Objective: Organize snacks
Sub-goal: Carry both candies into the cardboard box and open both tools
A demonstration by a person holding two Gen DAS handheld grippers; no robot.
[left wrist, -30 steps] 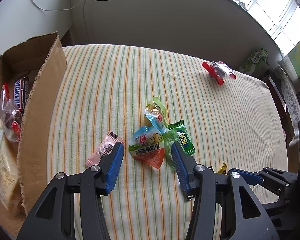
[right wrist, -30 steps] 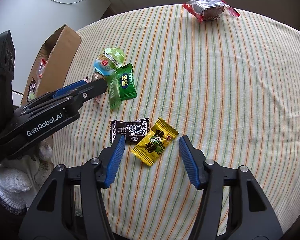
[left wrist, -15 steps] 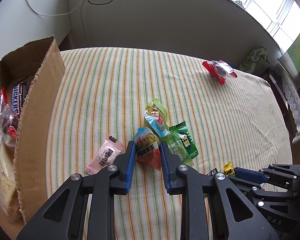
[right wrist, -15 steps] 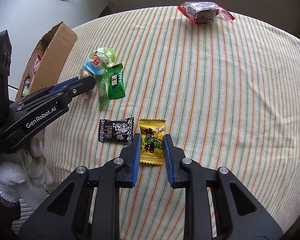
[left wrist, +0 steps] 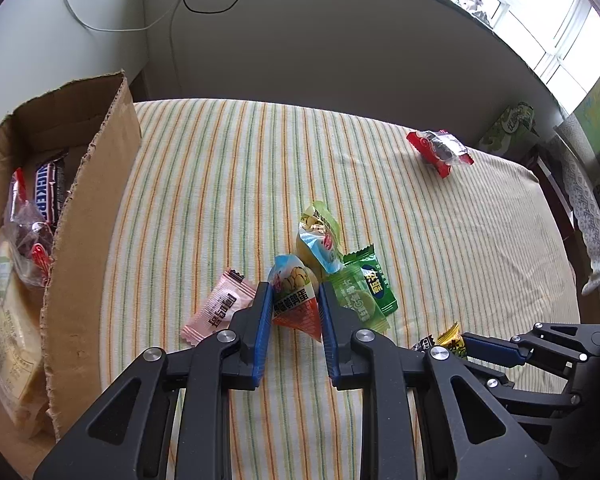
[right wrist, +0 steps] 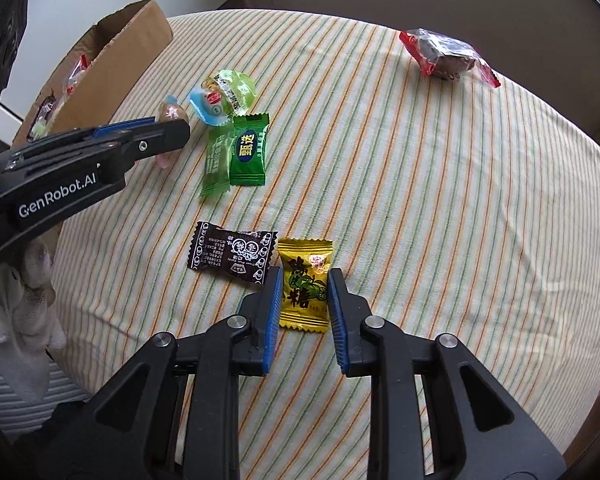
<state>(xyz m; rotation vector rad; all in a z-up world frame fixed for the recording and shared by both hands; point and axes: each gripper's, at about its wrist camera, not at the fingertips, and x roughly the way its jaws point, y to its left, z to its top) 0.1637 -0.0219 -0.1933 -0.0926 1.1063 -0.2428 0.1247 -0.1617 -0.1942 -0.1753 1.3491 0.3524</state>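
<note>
My left gripper (left wrist: 293, 294) is shut on a blue and orange egg snack packet (left wrist: 296, 300) and holds it above the striped tablecloth (left wrist: 228, 184). My right gripper (right wrist: 304, 280) is shut on a yellow candy (right wrist: 305, 282), lifted slightly. A pink candy (left wrist: 218, 308), a second egg packet (left wrist: 320, 236) and green candies (left wrist: 366, 290) lie beside the left gripper. A black candy (right wrist: 232, 254) lies left of the right gripper. A red-ended packet (right wrist: 444, 54) lies at the far side. The cardboard box (left wrist: 88, 200) stands at the left with snacks inside.
A Snickers bar (left wrist: 46, 190) and clear-wrapped snacks (left wrist: 24, 236) lie in the box. The table's round edge (right wrist: 580, 128) falls away at the right. A chair with lace cover (left wrist: 580, 200) stands beyond the table. A wall and cables are behind.
Both grippers closed: the left on the egg packet, the right on the yellow candy. Both have since lifted slightly with their snacks, and the yellow candy turned upright between the pads.
</note>
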